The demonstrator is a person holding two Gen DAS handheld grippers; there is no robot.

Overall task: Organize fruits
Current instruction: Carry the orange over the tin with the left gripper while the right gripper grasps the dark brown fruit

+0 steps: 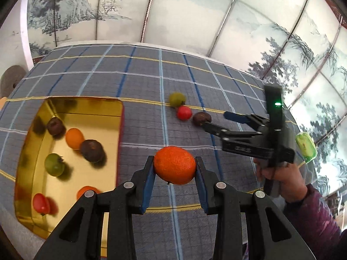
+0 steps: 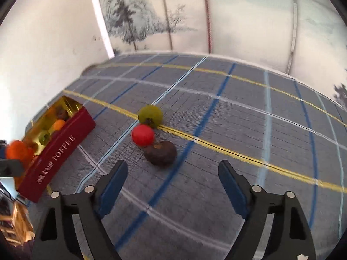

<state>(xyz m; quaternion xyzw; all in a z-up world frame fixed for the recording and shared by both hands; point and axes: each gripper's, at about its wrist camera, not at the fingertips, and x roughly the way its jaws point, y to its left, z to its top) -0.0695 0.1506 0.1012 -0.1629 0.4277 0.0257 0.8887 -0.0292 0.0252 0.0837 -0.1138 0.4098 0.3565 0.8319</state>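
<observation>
Six fruits in the gold tin (image 1: 32, 143), three loose; left claw (image 1: 174, 166) clamping an orange (image 1: 174, 164), right claw (image 2: 172, 178) agape.

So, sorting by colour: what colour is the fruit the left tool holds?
Orange fruit; clearest in the left wrist view.

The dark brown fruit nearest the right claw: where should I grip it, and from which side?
Grip the dark brown fruit across its wider middle, coming from the near, open side. The red fruit sits close behind it.
</observation>
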